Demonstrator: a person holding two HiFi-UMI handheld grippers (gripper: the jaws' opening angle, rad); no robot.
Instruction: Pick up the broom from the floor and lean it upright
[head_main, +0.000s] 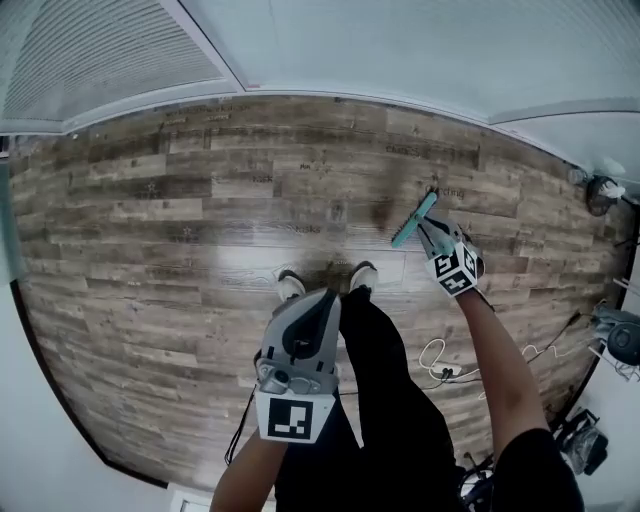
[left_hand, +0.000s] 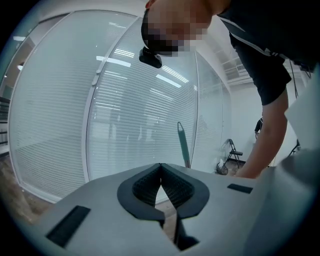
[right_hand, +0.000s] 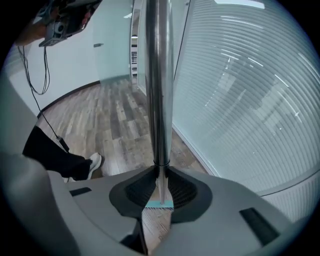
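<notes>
Looking down on plank floor (head_main: 150, 230), with a slatted glass wall (right_hand: 250, 100) along its far edge. Broom (right_hand: 159, 90) stands near upright: the metal pole runs straight through my right gripper (right_hand: 159, 176), teal head low by the planks; can't tell whether it touches. Right jaws clamped on the pole. Left gripper (left_hand: 161, 169) pressed together on nothing, well apart from the broom, in front of the person. Step in hand, as I read it: bringing the broom to the wall. Next move calls for planting the head close to the glass, tipping the handle top against it, then easing the right jaws off slowly so the pole doesn't slide.
</notes>
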